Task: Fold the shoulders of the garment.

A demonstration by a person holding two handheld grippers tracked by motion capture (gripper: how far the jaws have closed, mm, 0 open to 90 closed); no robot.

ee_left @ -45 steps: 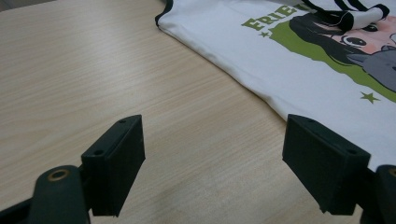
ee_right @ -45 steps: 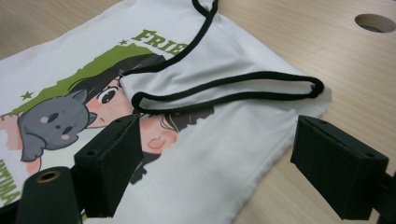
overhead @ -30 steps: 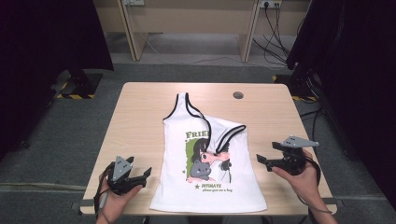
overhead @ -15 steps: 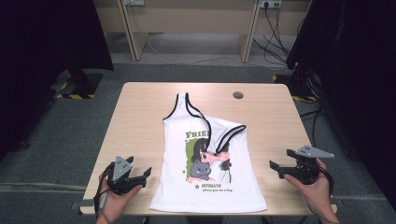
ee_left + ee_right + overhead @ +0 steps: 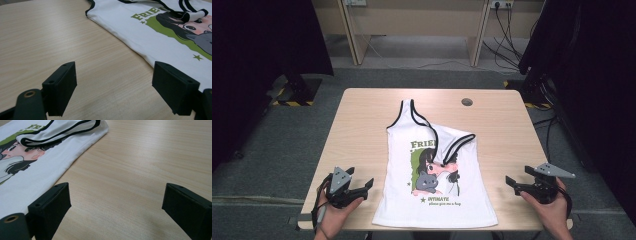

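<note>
Right tongs (image 5: 515,183) withdrawn; tank top (image 5: 437,185) hem overhangs table (image 5: 362,120) edge

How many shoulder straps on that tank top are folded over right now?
1. The strap nearer the right gripper lies folded over the print; the other strap lies flat toward the table's far edge.

Two black hand-held claws, each topped with a grey plate

The left claw (image 5: 362,189) and right claw (image 5: 518,184) are matt black, each carrying a flat grey three-cornered plate on top. Their jaws are thick, blocky black pads with small round screw holes in the sides. A brass-coloured ring sits in a rounded black part at the lower left of each claw's own view. A dark cable trails from each claw.
</note>
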